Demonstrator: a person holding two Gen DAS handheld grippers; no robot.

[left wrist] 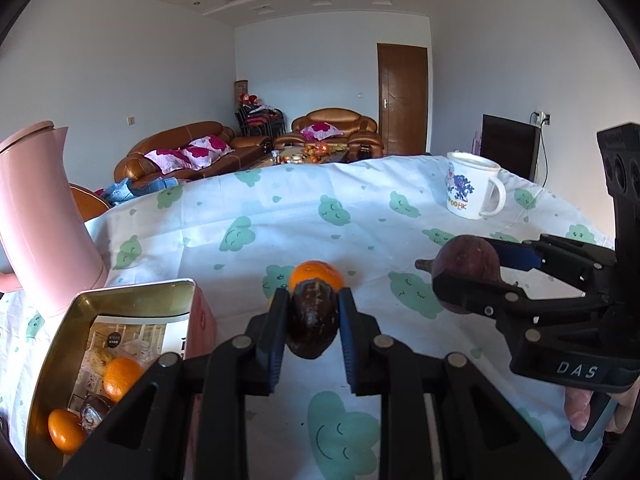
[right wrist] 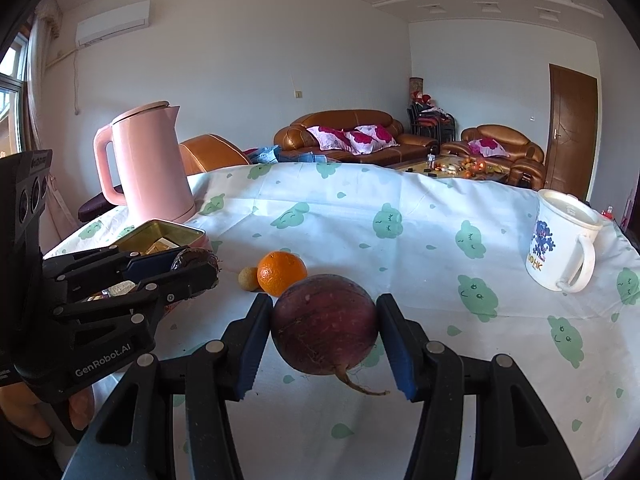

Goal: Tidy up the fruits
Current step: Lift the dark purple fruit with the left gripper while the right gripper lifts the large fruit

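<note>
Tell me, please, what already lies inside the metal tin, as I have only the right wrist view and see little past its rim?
Observer: The tin holds two oranges and one dark fruit, lying on printed paper.
Operator: Thank you. What exactly is the left gripper carrying?
Observer: The left gripper is shut on a dark brown oval fruit, gripped at its sides between the blue pads.
</note>
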